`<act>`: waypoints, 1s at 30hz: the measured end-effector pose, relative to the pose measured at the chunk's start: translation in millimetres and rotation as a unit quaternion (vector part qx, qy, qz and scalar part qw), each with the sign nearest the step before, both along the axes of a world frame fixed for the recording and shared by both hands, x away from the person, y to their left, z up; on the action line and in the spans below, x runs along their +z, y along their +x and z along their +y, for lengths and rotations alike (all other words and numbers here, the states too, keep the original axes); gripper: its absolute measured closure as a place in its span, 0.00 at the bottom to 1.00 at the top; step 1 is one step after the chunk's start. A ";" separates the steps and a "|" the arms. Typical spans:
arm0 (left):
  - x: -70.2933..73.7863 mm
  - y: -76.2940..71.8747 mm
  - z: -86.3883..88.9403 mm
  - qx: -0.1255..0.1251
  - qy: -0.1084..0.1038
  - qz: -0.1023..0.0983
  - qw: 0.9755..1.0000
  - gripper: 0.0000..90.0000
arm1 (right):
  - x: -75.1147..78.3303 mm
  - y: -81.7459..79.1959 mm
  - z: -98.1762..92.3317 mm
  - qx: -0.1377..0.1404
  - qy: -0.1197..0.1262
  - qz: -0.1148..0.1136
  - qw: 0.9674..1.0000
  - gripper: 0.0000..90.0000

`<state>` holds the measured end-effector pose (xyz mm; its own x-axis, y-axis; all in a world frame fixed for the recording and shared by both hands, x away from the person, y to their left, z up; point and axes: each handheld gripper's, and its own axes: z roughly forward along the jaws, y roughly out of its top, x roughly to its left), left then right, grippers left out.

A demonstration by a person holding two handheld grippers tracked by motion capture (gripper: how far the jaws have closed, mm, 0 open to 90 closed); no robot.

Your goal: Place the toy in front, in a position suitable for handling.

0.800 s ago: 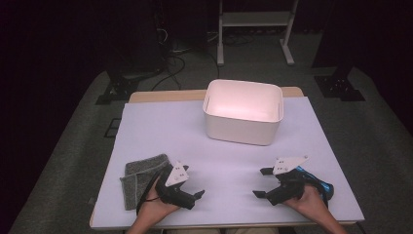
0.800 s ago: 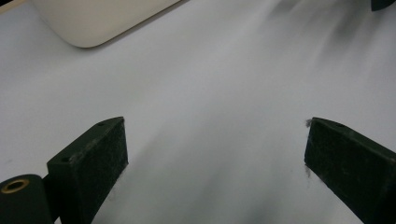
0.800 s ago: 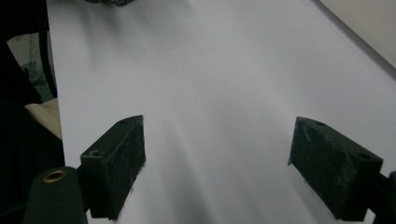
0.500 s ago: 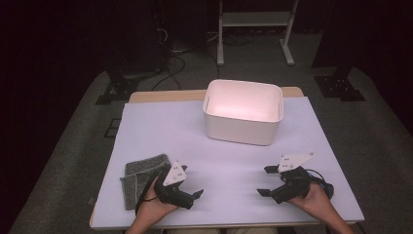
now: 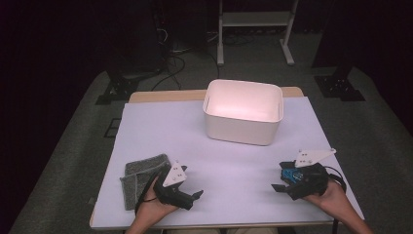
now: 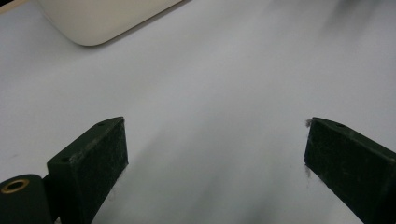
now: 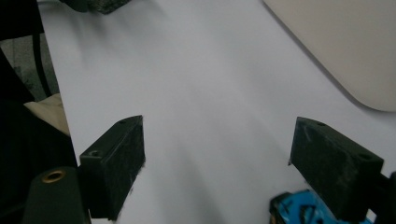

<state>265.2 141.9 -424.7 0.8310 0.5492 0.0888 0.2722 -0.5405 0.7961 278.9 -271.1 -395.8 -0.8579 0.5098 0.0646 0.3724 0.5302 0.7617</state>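
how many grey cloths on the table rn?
1. The grey cloth lies folded near the table's front left corner, beside the left gripper. The white bin looks empty, though its near wall hides part of the floor.

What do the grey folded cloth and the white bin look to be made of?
The grey cloth looks like terry or microfibre: a nubby, matte pile and soft folded layers with thick edges. The white bin looks like moulded plastic, though that is not certain: smooth walls, rounded corners, an even rim and a faint sheen inside under the light.
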 end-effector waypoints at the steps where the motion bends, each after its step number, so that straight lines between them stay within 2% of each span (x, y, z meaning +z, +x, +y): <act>1: 0.0 -0.3 0.0 0.000 -0.001 0.000 1.000 0.06 | 1.0 -0.3 -4.0 -0.006 -0.001 0.001 1.000 0.18; 2: 0.4 -0.9 0.1 -0.001 -0.001 -0.001 1.000 0.06 | 2.0 -1.0 -12.2 -0.014 -0.002 0.000 1.000 0.18; 8: 0.9 -2.2 -1.0 -0.003 0.001 -0.004 1.000 0.06 | 0.3 -3.2 -33.4 -0.040 -0.009 0.002 0.999 0.18; 15: -0.2 -0.9 -1.3 -0.007 0.005 -0.002 1.000 0.06 | -12.4 -2.1 -61.0 -0.077 -0.036 0.023 0.996 0.18; 21: -0.5 -1.3 -1.4 -0.008 0.006 0.000 1.000 0.06 | -20.8 -1.6 -71.9 -0.089 -0.049 0.035 0.994 0.18; 30: 0.3 -1.6 -1.1 -0.010 0.006 -0.001 1.000 0.06 | -31.6 1.2 -77.6 -0.099 -0.070 0.051 0.991 0.17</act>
